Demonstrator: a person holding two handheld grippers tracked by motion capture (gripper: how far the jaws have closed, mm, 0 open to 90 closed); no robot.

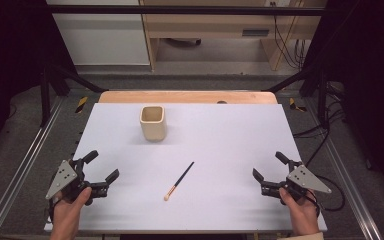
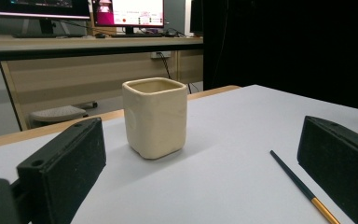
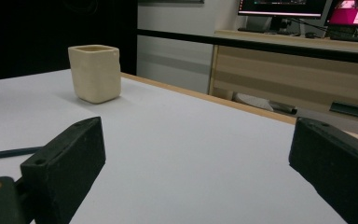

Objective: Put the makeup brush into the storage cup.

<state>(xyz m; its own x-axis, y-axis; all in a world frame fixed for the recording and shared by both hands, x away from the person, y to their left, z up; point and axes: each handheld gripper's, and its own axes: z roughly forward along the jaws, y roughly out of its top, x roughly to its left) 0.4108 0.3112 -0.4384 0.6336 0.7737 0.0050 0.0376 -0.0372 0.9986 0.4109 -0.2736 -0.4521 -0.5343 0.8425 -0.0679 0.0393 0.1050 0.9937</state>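
Cup [image 1: 153, 122] upright on bench [image 1: 240, 135]. Brush [image 1: 179, 181] flat, nearer than cup. Left hand-held gripper [image 1: 102, 166] and right hand-held gripper [image 1: 269, 166] wide, empty, flanking brush.

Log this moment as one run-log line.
left tool: open, at table's left edge | right tool: open, at right edge | cup: upright, far centre-left | brush: flat, mid-table, untouched
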